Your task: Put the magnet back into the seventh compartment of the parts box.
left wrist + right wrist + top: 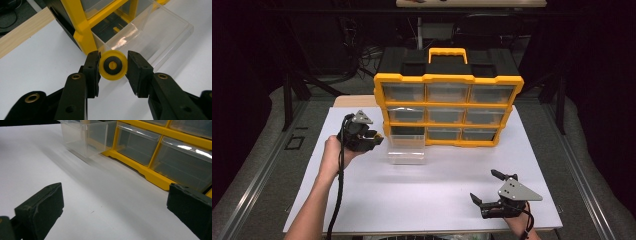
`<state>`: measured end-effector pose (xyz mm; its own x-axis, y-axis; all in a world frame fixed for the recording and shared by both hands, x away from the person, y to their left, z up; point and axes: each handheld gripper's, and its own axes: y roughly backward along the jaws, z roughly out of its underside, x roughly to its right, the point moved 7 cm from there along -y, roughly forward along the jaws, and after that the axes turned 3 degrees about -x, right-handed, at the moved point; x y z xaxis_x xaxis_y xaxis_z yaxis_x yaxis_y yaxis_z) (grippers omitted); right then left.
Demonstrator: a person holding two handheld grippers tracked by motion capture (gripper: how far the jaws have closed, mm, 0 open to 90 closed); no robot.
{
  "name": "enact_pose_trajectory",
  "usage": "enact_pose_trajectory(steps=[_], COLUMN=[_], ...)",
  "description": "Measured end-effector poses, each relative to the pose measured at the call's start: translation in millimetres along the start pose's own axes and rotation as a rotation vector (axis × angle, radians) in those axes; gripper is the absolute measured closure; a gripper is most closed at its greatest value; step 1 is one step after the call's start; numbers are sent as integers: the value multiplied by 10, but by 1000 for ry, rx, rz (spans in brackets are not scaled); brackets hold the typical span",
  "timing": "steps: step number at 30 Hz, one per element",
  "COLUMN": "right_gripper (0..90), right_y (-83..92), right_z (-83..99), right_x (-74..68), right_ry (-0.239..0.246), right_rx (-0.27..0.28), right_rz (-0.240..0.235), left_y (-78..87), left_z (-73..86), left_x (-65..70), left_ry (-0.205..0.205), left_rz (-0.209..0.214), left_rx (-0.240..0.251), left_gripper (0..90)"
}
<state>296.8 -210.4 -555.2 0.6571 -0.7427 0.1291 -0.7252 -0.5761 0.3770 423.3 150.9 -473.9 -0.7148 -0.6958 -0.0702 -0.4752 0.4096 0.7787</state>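
Drawer cabinet [448, 102] — stands at 12 o'clock on the counter [422, 195], fronts facing 6. Bottom-row drawer [406, 150] at its 7 o'clock corner, pulled out toward 6 onto the counter. Left hand-held gripper [374, 136] — at 9 o'clock of that drawer, just beside it, a wheel [113, 65] between its jaws. Right hand-held gripper [486, 187] — at 5 o'clock, near the counter's front edge, well apart from the cabinet.

You see the organizer [447, 80] in glossy yellow and black plastic | its pulled-out drawer [150, 32] clear, shiny plastic | your left gripper [113, 65] has matt black jaws around a smooth yellow plastic wheel [113, 65] | table sheet [422, 190] matt white | board edge [22, 32] pale wood
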Motion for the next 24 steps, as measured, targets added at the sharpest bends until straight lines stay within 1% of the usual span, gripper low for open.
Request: enact_pose_trajectory(steps=[4,12,16,18,24], right_gripper=[5,5,5,5,5], right_y=[-3,-2,5,5,-5], right_z=[0,-2,-7,-6,-8], right_x=[-5,-12,-15,-9,-20], right_ry=[0,2,3,1,1], right_rx=[0,-1,3,3,0], right_rz=[-2,-6,-10,-9,-12], left_y=[8,38,17,-1,-42], left_z=[-14,-69,-121,-145,-206], left_x=[8,8,36,47,83], left_ry=[-11,-13,-27,-24,-32], left_rz=[-4,-4,-4,-2,10], left_rx=[-2,7,0,0,8], left_gripper=[633,633,632,632,633])
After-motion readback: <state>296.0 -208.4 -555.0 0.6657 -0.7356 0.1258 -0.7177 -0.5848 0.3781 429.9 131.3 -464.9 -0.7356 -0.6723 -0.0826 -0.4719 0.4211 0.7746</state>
